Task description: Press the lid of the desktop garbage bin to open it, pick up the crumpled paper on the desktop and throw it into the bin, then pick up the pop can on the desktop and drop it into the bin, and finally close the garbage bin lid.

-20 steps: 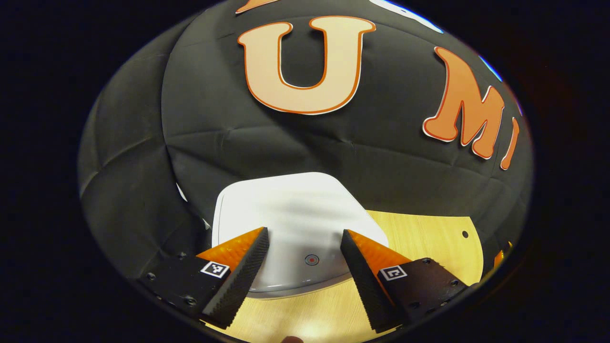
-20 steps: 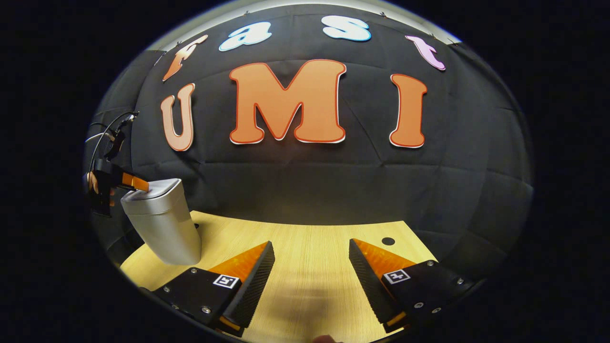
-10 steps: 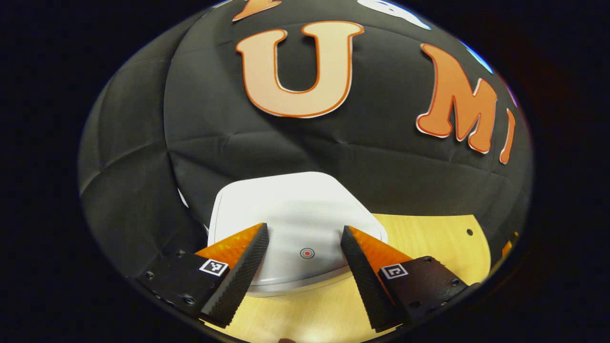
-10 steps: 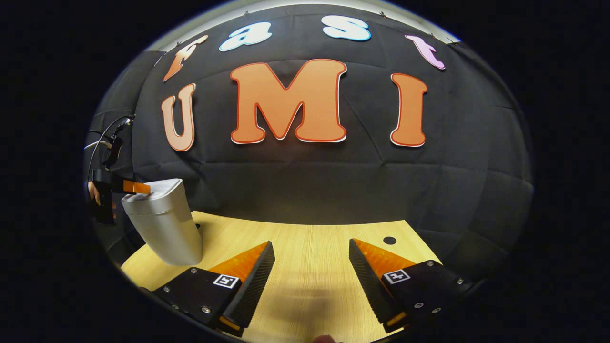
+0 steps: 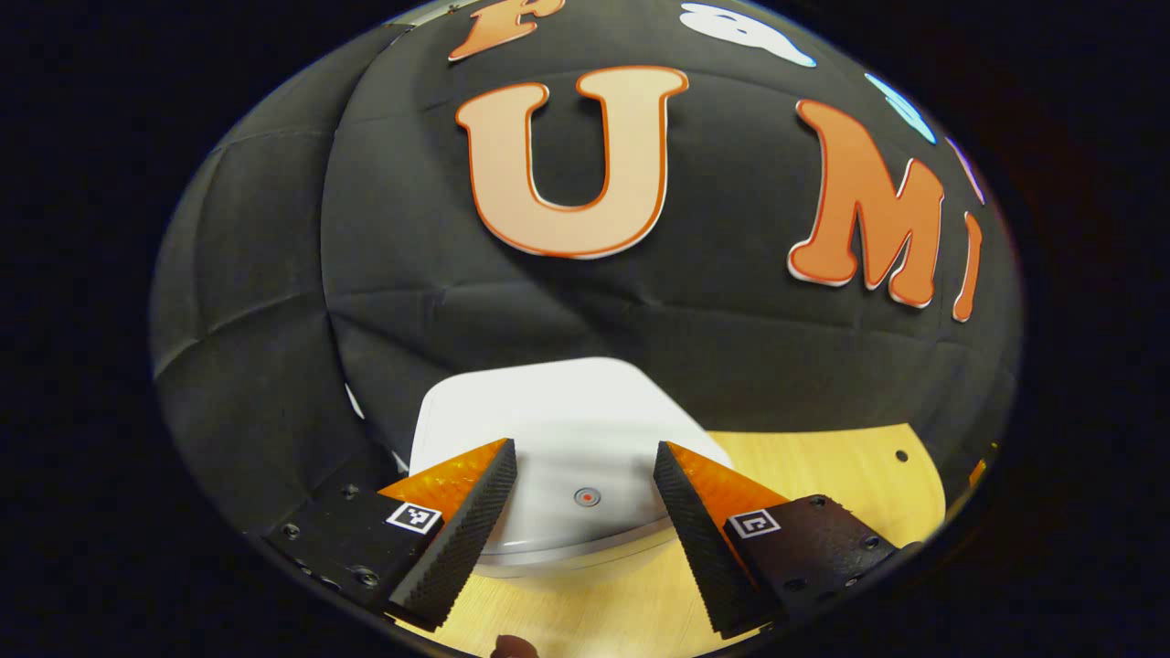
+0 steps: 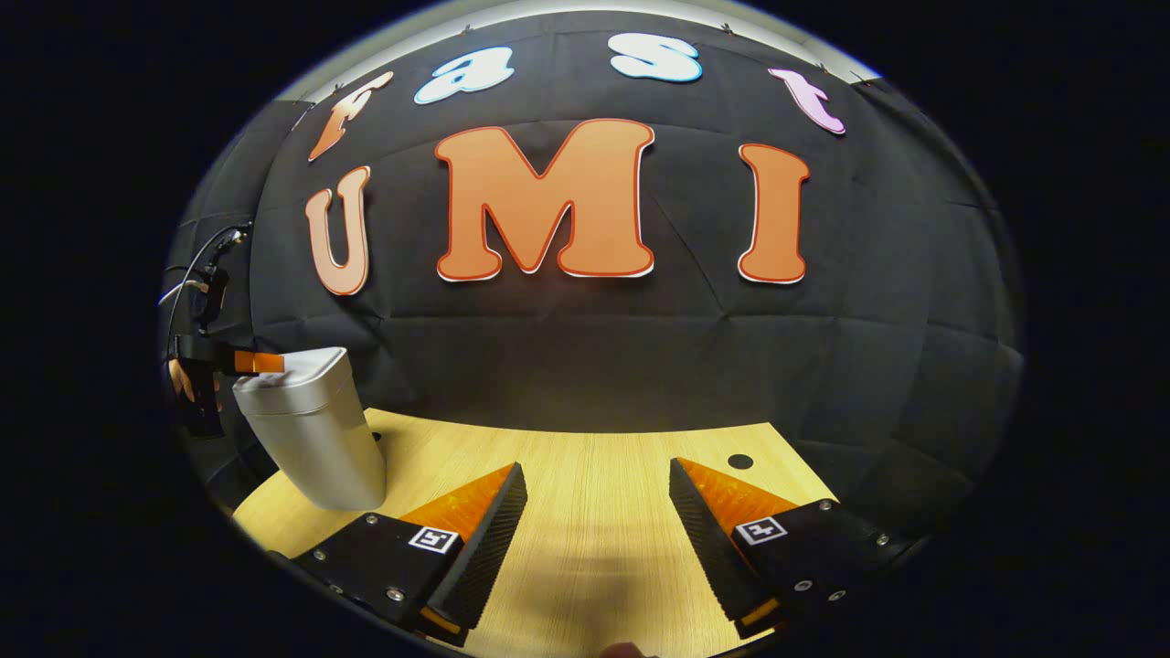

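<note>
The white lid [image 5: 567,411] of the desktop garbage bin lies shut just under my left gripper [image 5: 585,452], whose open fingers straddle its front part. A small round red-centred button [image 5: 587,497] sits on the lid between them. In the right gripper view the bin [image 6: 315,429] is a silver tapered body with a white lid at the table's far left, and the left gripper [image 6: 239,362], held by a hand, rests at the lid's edge. My right gripper [image 6: 597,475] hangs open over bare wooden table [image 6: 594,512], holding nothing.
The light wooden tabletop [image 5: 823,457] extends right of the bin and has a small round hole [image 6: 740,461] near its far edge. Black cloth wall stands close behind the bin and table. Cables [image 6: 206,265] trail above the left gripper.
The left gripper has tilted slightly, so the lid and its button sit a little lower in its view. The right gripper has barely moved. The lid stays shut.
</note>
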Demonstrator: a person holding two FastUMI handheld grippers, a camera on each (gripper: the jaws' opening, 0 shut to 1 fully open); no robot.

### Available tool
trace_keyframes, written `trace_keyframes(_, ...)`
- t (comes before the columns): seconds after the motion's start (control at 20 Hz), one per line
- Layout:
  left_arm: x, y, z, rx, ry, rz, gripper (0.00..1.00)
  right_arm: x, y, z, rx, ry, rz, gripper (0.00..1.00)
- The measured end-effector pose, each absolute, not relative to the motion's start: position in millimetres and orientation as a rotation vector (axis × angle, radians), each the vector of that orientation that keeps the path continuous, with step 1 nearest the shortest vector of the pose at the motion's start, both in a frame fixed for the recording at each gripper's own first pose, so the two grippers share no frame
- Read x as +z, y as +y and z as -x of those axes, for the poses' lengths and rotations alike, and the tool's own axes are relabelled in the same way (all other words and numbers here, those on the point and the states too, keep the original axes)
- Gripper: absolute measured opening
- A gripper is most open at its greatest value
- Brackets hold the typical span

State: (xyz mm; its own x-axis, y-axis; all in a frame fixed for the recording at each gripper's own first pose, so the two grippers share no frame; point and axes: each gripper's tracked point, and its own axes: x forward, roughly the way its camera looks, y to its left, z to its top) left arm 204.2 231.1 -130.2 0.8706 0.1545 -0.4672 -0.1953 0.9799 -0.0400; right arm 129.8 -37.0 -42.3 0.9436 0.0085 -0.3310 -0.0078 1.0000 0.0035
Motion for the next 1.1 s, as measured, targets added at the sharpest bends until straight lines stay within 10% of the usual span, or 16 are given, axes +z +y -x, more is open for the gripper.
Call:
trace_keyframes(0.3, -55.7, 179.0, -170.4, 0.135, 0.228, 0.092, 0.95, -31.1, -39.3, -124.2, 0.005, 0.304, 0.002, 0.94)
trace_keyframes(1.1, -52.2, 2.0, -47.4, 0.006, 0.153, 0.100, 0.94, -18.6, -46.5, -63.0, 0.039, 0.227, 0.015, 0.94)
